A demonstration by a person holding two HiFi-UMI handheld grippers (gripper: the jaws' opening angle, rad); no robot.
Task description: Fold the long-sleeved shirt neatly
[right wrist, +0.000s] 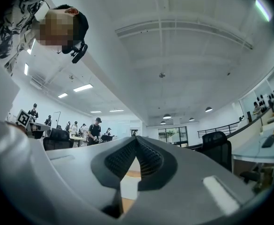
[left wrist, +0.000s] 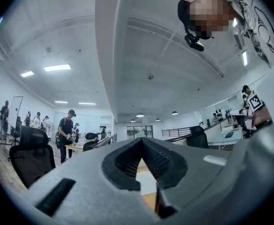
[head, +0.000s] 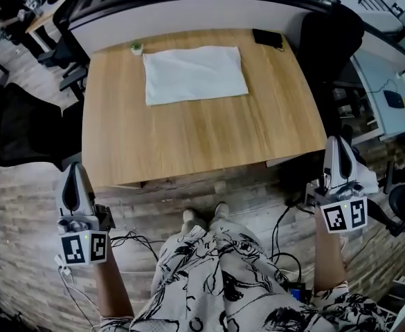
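Table: the wooden table point(head: 188, 137) fills the middle of your head view, and you stand at its near edge.
Chairs: one black office chair point(head: 22, 133) stands at the left of the table, and another point(head: 330, 33) stands at its far right corner.
Shirt: the white shirt point(head: 194, 75) lies flat on the far half of the table, folded into a tidy rectangle. It sits a little left of centre, with its far edge near the table's far edge. In your left gripper view, a pale strip of it point(left wrist: 148, 182) shows through the gap behind the pads.
Left claw: your left gripper point(head: 75, 167) is off the table, over the floor by the near left corner, well apart from the shirt. Its ribbed pads point(left wrist: 127, 159) are pressed tip to tip, with nothing between them.
Right claw: your right gripper point(head: 335, 141) is off the near right corner, also well away from the shirt. Its jaws are closed together and empty, and the pads point(right wrist: 120, 159) meet at the tips.
Black item: a flat black thing point(head: 267, 37) lies at the far right corner of the table, apart from the shirt.
Green item: a small green thing point(head: 136, 46) sits just beside the shirt's far left corner; you cannot tell what it is.
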